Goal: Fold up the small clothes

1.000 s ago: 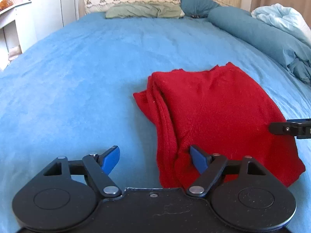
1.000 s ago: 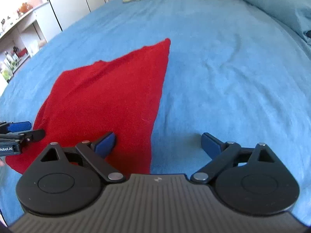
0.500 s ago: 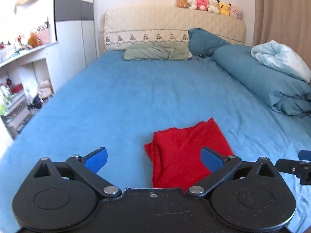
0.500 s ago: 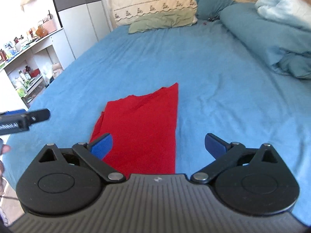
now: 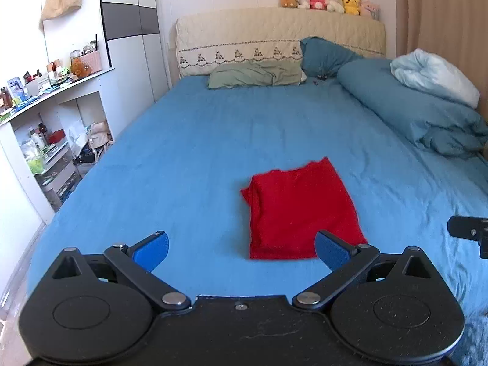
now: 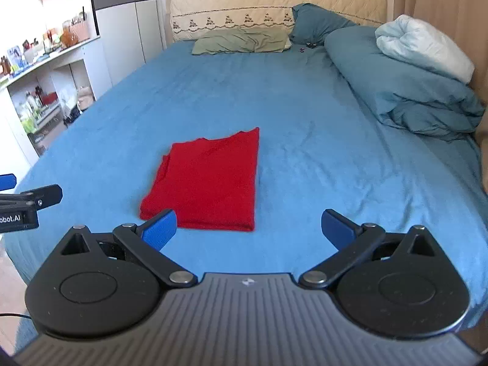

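Observation:
A red garment (image 5: 302, 210) lies folded into a flat rectangle near the front edge of the blue bed (image 5: 198, 152). It also shows in the right wrist view (image 6: 207, 180). My left gripper (image 5: 242, 251) is open and empty, held back from and above the garment's near edge. My right gripper (image 6: 248, 230) is open and empty, held above the bed just in front of the garment's near right corner. Each gripper's tip shows at the edge of the other's view.
A rolled teal duvet (image 5: 421, 113) with a white blanket (image 5: 433, 73) lies along the bed's right side. Pillows (image 5: 256, 74) and a cream headboard (image 5: 274, 36) are at the far end. White shelves (image 5: 45, 128) full of clutter stand left of the bed.
Both grippers have pulled back and up from the red garment, which now looks much smaller and farther off. The garment lies still in its folded shape.

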`<state>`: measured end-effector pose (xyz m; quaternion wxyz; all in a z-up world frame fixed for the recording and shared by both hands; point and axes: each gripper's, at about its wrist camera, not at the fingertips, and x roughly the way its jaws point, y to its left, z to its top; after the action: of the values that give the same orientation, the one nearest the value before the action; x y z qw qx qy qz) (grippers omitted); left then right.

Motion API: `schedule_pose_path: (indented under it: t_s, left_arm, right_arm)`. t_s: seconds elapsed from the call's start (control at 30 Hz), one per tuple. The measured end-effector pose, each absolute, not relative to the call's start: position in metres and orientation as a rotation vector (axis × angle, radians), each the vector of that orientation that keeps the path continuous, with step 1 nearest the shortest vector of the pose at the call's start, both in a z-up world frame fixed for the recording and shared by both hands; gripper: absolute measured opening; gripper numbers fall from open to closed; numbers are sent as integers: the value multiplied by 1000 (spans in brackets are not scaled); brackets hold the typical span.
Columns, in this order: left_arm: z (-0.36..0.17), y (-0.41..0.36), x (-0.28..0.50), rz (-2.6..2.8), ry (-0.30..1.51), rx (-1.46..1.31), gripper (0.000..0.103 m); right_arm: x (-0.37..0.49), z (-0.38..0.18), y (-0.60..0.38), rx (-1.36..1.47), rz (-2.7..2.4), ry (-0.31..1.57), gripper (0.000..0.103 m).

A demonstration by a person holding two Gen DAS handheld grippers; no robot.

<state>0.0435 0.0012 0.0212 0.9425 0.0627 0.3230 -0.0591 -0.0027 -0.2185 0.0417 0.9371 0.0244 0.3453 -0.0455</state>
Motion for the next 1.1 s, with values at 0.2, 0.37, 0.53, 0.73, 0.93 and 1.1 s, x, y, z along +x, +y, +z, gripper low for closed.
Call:
schedule_pose_path:
  t_s: [0.2,0.37,0.53,0.73,0.93,1.1]
  left_arm:
    - [8,3,20,-94,681,147,103]
    - [-2,8,10,-95,704,119,103]
    - [-4,5,6,-103,706,120,103]
    - [-1,3,5,-115,695,101,103]
    - [-3,1,5,-109,691,118,103]
    - [-3,0,6,-106,688,117,103]
  right_arm:
    - [-29,24,-208,26,-113,739,103]
    - [-37,6,-209,32,-141,773,103]
    - [-40,-3,-212,47,-154,796,103]
    - [-40,-2,-216,56,-166,794,103]
    - [-39,-1,-219,63,-176,795,103]
    - [-39,0,-219,63,-178,795,103]
